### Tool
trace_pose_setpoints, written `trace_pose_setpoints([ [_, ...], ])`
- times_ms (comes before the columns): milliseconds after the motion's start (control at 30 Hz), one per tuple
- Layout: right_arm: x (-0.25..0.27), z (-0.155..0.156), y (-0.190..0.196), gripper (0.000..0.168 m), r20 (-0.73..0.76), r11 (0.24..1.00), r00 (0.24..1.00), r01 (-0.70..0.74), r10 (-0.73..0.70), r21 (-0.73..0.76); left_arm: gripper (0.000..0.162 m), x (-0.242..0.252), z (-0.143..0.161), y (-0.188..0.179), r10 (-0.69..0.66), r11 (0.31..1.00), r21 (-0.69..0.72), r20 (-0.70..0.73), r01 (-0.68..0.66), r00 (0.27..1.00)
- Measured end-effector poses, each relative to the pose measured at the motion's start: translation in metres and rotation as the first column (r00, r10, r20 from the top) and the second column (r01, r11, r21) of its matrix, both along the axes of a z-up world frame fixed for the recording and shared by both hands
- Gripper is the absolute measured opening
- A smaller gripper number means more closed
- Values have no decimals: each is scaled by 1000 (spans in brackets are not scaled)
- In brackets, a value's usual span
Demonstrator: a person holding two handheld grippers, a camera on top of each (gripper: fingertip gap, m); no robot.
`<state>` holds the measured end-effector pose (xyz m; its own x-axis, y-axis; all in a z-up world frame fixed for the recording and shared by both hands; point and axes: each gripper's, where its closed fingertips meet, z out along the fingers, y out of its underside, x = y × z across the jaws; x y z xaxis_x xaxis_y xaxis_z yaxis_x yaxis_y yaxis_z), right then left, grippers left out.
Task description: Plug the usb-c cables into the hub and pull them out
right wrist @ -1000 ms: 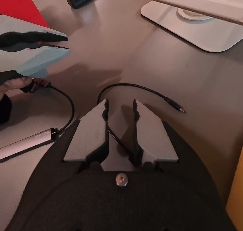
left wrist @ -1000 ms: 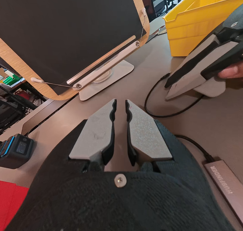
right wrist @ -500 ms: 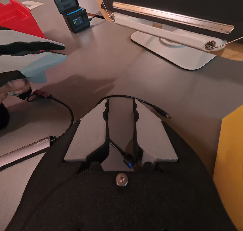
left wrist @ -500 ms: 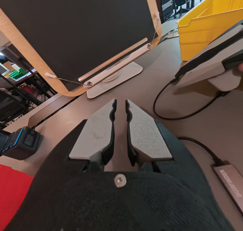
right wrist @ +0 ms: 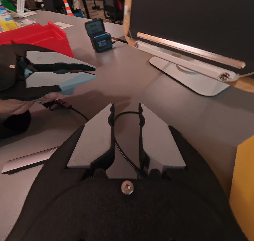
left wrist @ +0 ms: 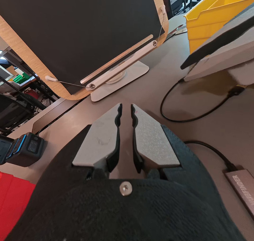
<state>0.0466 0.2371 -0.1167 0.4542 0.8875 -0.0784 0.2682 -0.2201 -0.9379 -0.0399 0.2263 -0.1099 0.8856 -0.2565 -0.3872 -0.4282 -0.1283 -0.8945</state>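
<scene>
On your left wrist view, your left tool (left wrist: 126, 106) hovers narrowly parted and empty over the desk (left wrist: 144, 97), the hub (left wrist: 243, 190) lying at lower right, while your right wrist view shows your right tool (right wrist: 125, 105) gaping wider, astride the loose black cable (right wrist: 124, 154).

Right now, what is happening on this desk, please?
A person holds a two-finger gripper in each hand above a grey desk. The right gripper is open, its fingers on either side of a loose black cable on the desk. The left gripper holds nothing, its fingers slightly apart. The grey hub lies nearby with only its own lead attached; no cable appears plugged in yet.
</scene>
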Motion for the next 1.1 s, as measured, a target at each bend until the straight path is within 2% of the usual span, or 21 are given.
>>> trace_pose_setpoints([
  [233, -17, -8, -21, 41, 85, 992, 991, -110, 104, 65, 10, 0, 0, -1, -3, 1000, 1, -2, 3, 1000],
  [433, -28, -1, -43, 44, 44, 971, 974, -226, 223, 75, 9, 5, 1, -2, -19, 1000, 4, -15, 19, 1000],
  [567, -35, -4, -58, 49, 82, 947, 953, -300, 292, 114, 9, 7, -1, -2, -23, 1000, 0, -29, 23, 999],
  [667, -44, 2, -97, 56, 42, 871, 880, -475, 474, 125, 9, 6, 1, -2, -18, 1000, 8, -20, 18, 1000],
  [767, -47, -11, -135, 56, 111, 771, 776, -630, 620, 97, 8, 6, 3, -3, -21, 1000, 11, 4, 21, 1000],
  [833, -48, -30, -144, 58, 205, 740, 736, -669, 645, 72, 8, 6, 2, -3, -27, 1000, -2, 19, 27, 999],
  [967, -46, -66, -147, 63, 350, 726, 673, -686, 652, -34, 11, 7, -2, -4, -30, 999, -37, 20, 31, 999],
  [1100, -44, -67, -156, 49, 349, 692, 640, -721, 685, -38, 11, 10, -1, -6, -44, 998, -36, 5, 44, 999],
])
